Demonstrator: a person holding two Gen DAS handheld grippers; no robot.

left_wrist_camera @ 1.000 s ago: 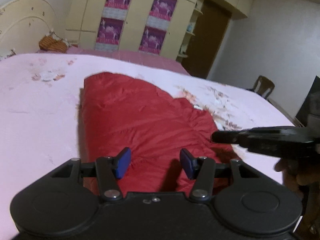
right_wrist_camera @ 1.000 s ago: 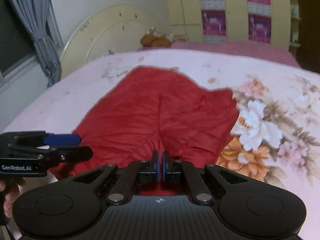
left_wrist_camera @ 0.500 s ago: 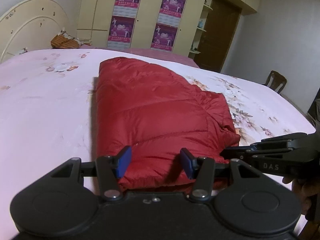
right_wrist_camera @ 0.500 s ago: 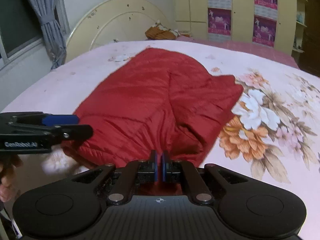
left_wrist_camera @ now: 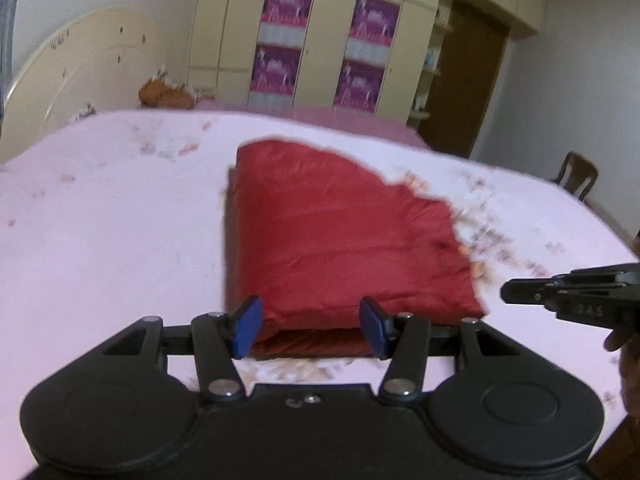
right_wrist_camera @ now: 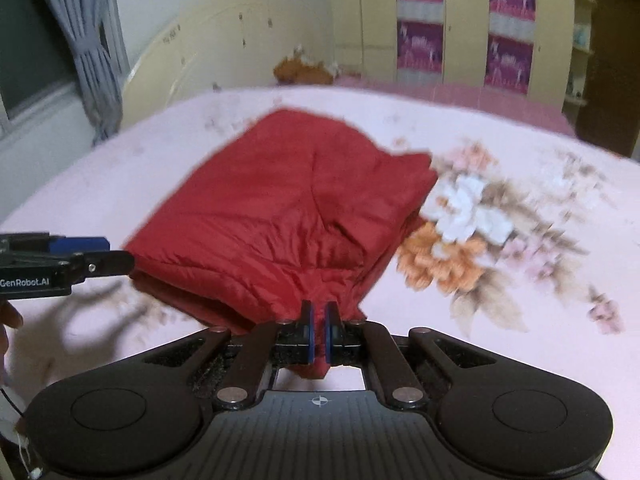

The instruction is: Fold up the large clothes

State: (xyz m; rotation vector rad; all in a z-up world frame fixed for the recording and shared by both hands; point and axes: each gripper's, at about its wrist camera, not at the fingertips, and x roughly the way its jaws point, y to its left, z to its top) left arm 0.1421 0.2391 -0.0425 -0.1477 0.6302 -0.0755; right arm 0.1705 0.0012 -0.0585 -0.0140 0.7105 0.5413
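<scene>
A: Where does the red jacket (left_wrist_camera: 340, 240) lie?

B: Folded on the pink floral bedsheet (left_wrist_camera: 100, 240), near the edge of the bed closest to both cameras. Its left side runs as a straight folded edge; the far right side steps down raggedly toward the flower print (right_wrist_camera: 460, 236).

A: And the right gripper (right_wrist_camera: 319, 330)?

B: Clenched on a pinch of the jacket's near hem. Red fabric is bunched between the blue pads (right_wrist_camera: 306, 330), and creases fan out from that spot.

A: The left gripper (left_wrist_camera: 310, 330)?

B: Its jaws stand apart, released. The blue pads (left_wrist_camera: 248, 332) frame the near left corner of the jacket, where the layers gape a little, but they press on nothing.

A: How much free room is around it?

B: Plenty of bare sheet to the left and beyond the jacket, up to the cream headboard (left_wrist_camera: 80, 68). To the right, the sheet runs toward the bed's edge, with a wooden chair (left_wrist_camera: 576, 176) past it. The wardrobe (left_wrist_camera: 320, 36) stands well apart at the back.
</scene>
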